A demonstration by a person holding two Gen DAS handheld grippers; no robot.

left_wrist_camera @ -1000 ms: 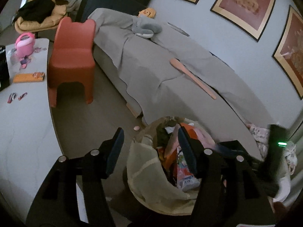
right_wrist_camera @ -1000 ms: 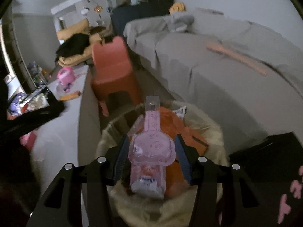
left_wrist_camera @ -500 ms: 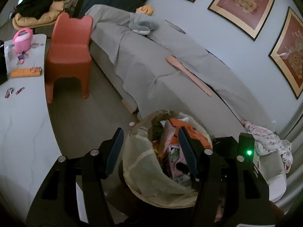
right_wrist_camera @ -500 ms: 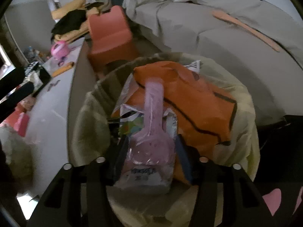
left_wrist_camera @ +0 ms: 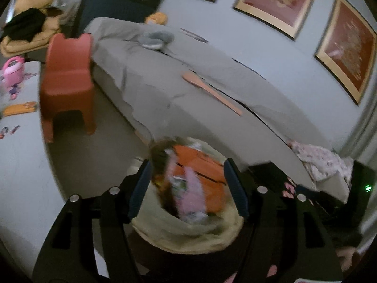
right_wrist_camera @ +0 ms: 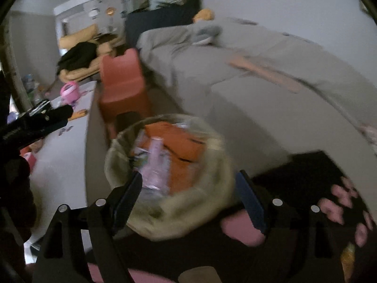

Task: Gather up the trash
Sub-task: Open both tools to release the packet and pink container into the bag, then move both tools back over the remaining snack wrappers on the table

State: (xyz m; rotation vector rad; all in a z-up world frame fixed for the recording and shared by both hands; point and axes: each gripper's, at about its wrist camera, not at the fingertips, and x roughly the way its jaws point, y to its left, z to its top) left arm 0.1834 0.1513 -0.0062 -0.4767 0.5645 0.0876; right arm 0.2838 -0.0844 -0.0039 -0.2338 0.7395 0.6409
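Note:
A round trash bin with a pale liner (left_wrist_camera: 188,233) (right_wrist_camera: 202,202) stands on the floor beside the sofa, full of rubbish. On top lie an orange wrapper (left_wrist_camera: 200,165) (right_wrist_camera: 179,141) and a pink plastic blister pack (left_wrist_camera: 193,193) (right_wrist_camera: 155,162). My left gripper (left_wrist_camera: 188,184) is open and empty above the bin. My right gripper (right_wrist_camera: 188,195) is open and empty, above the bin's near rim; the pink pack lies in the bin just beyond it.
A grey covered sofa (left_wrist_camera: 188,89) holds a long pink shoehorn (left_wrist_camera: 212,92). An orange child's chair (left_wrist_camera: 68,77) stands on the floor. A white table (left_wrist_camera: 21,165) at the left carries a pink toy (left_wrist_camera: 13,70) and small items. A black mat (right_wrist_camera: 306,179) lies at the right.
My right gripper lowered the pink pack into the bin, opened and let it go, then drew back. My left gripper stayed open and shifted slightly over the bin.

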